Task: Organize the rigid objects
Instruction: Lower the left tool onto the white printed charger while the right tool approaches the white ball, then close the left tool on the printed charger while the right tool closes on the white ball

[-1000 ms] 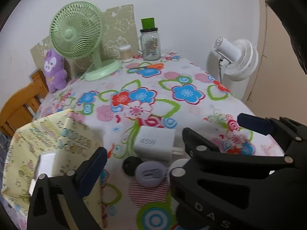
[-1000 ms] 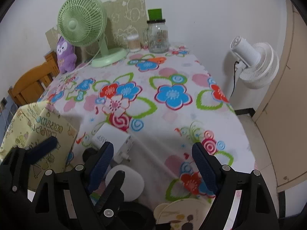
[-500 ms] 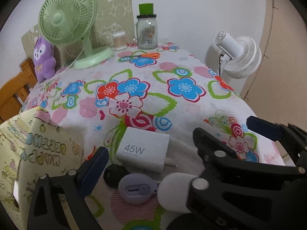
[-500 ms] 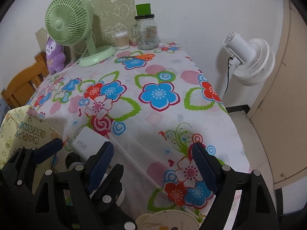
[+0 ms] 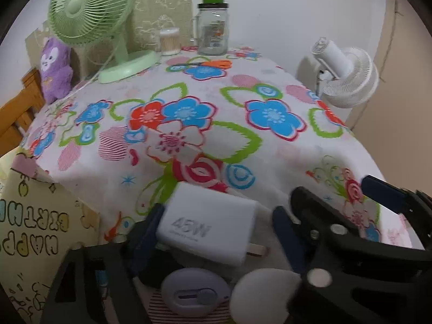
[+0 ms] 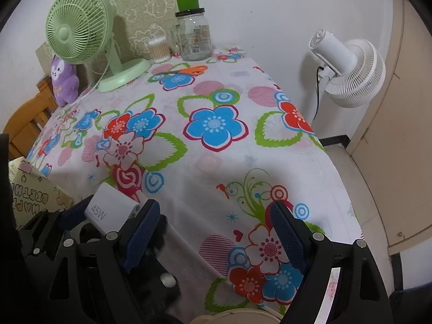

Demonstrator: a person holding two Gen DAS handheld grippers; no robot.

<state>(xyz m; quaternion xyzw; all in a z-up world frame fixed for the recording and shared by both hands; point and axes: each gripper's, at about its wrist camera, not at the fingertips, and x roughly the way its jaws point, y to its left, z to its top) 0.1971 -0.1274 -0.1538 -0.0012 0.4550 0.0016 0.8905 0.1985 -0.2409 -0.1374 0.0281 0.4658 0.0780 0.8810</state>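
Note:
A white charger [image 5: 208, 229] marked 45W lies on the flowered tablecloth [image 5: 243, 140] near its front edge, and shows again in the right wrist view as the charger [image 6: 108, 213]. My left gripper [image 5: 216, 233] straddles it and its jaws are closing. The left pad [image 5: 145, 232] is at the charger's side. The right pad [image 5: 286, 235] is still a little away from the plug prongs. A lavender oval device [image 5: 194, 289], a white round object [image 5: 264, 291] and a small black item [image 5: 156, 270] lie just in front. My right gripper [image 6: 213, 210] hangs open over bare cloth with nothing between its pads.
A yellow printed gift bag [image 5: 32, 229] stands at the left. At the table's back are a green fan [image 5: 89, 8], a glass jar [image 5: 213, 32], a cotton swab tub [image 5: 169, 41], orange scissors [image 5: 213, 63] and a purple plush [image 5: 55, 70]. A white floor fan [image 6: 348, 73] stands beyond the right edge.
My left gripper has come down and forward onto the charger, and its jaws have narrowed around it. The right gripper drifted slightly lower and stayed open.

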